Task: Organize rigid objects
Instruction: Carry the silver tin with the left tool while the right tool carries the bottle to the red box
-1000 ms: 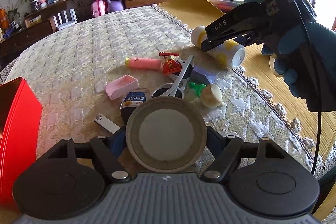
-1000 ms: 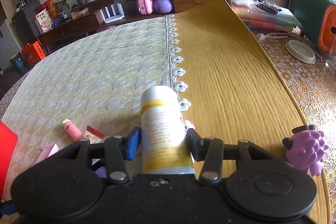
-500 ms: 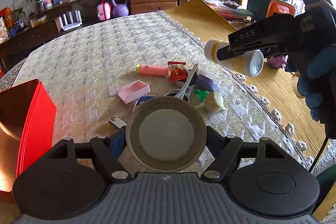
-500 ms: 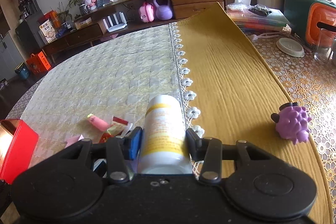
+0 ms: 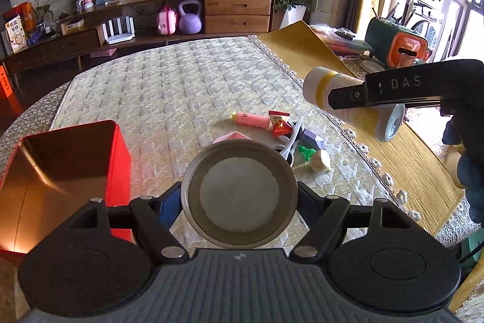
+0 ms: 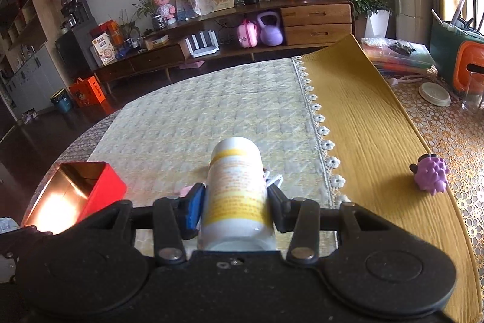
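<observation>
My left gripper (image 5: 239,196) is shut on a round metal tin (image 5: 239,193) with a whitish bottom, held above the quilted cloth. An open red box (image 5: 60,168) stands just to its left. My right gripper (image 6: 234,202) is shut on a white bottle with yellow bands (image 6: 236,189); from the left wrist view that bottle (image 5: 348,105) hangs in the air at the right. On the cloth below lies a small pile: a pink tube (image 5: 252,119), a red packet (image 5: 281,124), a white spoon (image 5: 295,135), a purple block (image 5: 314,139), a green piece (image 5: 306,153) and a cream shell-like toy (image 5: 320,161).
A yellow mat (image 6: 363,123) covers the table to the right of the quilted cloth (image 6: 211,117), with a purple spiky toy (image 6: 431,174) on it. The red box (image 6: 75,189) shows at the lower left of the right wrist view. A gloved hand (image 5: 467,171) holds the right gripper.
Both grippers have risen with their loads. The pile of small things now looks farther below, and the red box has come further into both views.
</observation>
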A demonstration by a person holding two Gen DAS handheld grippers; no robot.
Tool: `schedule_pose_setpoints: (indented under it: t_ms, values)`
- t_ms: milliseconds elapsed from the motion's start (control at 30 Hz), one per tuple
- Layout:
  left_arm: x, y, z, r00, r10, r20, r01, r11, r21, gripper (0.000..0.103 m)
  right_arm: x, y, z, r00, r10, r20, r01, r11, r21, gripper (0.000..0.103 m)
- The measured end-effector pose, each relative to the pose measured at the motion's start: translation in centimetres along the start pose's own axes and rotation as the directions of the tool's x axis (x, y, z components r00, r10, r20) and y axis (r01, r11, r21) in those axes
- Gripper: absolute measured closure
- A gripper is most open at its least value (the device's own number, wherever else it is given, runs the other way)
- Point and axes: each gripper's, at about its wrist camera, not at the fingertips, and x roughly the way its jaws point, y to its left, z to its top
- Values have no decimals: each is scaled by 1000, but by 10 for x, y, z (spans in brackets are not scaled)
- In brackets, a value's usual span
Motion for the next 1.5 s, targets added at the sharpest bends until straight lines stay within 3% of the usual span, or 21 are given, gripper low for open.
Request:
schedule_pose_setpoints:
  t_ms: [567,1067,1500]
  values:
    - [-40,125,2,991,136,0,-135,984,-118,26,9,133,-3,992,118,-32,-122,979,-163,58]
    - [7,219,12,979,180,-98,-195,966,-169,26,60,216,-20,991,114,-67,-129,946,-299,58]
    - [50,242,30,975,153,-163,-182,967,-179,26,108,255,-38,994,60,-89,-94,882,-462,59]
